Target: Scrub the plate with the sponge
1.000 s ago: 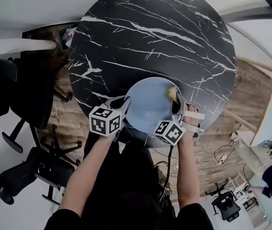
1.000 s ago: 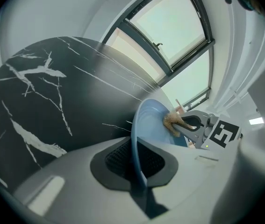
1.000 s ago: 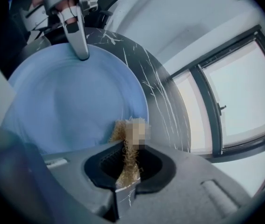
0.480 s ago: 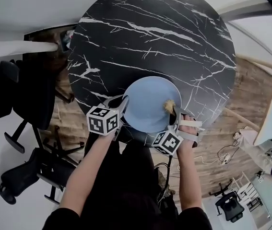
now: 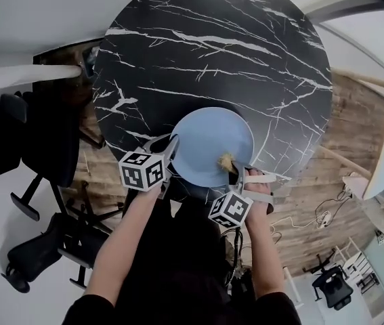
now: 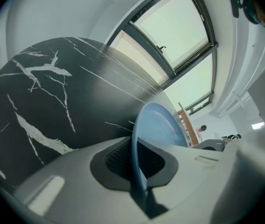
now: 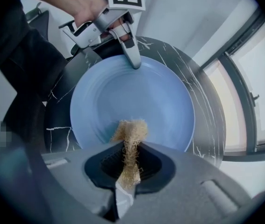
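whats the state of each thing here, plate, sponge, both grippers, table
plate: lying on the table, face up, one side of its rim clamped by the left gripper
sponge: pinched in the right gripper, frayed tip against the plate near its rim
left gripper: shut on the plate's rim
right gripper: shut on the sponge, pointing steeply down at the plate
table: bears only the plate

Head view: high overhead, facing steeply down; whole round black white-veined marble counter [image 5: 212, 53] in frame. Left gripper view: very near, behind left tongs [image 6: 139, 164], looking low across counter toward large framed window [image 6: 179, 27]. Right gripper view: close over right tongs [image 7: 128, 160], facing down. All share round pale-blue plate [image 5: 208, 141].
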{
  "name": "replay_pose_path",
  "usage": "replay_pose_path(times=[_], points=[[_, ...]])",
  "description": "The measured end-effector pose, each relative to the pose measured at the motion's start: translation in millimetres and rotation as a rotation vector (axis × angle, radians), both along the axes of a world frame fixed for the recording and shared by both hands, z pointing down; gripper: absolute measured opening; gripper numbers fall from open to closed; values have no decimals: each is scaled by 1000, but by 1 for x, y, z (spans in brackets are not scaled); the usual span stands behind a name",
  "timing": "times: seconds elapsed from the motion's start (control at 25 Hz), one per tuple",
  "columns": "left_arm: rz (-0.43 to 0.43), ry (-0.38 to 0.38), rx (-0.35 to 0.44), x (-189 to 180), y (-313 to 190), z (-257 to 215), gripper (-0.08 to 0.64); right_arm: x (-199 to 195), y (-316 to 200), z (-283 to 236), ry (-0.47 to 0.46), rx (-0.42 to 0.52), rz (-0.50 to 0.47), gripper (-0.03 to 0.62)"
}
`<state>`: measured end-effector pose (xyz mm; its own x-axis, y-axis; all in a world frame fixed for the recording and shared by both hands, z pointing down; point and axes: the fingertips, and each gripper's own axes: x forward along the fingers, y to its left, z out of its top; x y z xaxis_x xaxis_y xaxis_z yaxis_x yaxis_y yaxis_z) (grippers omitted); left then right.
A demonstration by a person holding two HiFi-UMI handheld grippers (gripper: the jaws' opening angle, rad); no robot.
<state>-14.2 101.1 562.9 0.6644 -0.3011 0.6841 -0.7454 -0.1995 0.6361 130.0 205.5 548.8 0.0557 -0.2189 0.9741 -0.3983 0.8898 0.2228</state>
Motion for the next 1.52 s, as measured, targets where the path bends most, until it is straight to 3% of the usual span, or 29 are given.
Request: replay_pose_path(times=[0.28, 0.64, 0.84, 1.08, 1.36, 1.52], points=[[-4, 0, -1, 0, 0, 0, 18, -41, 22, 1, -119, -98, -23, 40], [-14, 9, -11, -1, 2, 0, 18, -91, 24, 5, -196, -128, -120, 40], [-16, 9, -15, -1, 2, 0, 18, -118, 13, 11, -246, -92, -191, 40], [-5, 4, -9, -1, 2, 0, 20, -135, -18, 12, -275, 39, -253, 40], [4, 9, -34, -2, 11, -1, 20, -139, -15, 8, -211, 50, -304, 40], [16, 5, 2, 0, -1, -2, 20, -137, -26, 11, -203, 64, -296, 40]])
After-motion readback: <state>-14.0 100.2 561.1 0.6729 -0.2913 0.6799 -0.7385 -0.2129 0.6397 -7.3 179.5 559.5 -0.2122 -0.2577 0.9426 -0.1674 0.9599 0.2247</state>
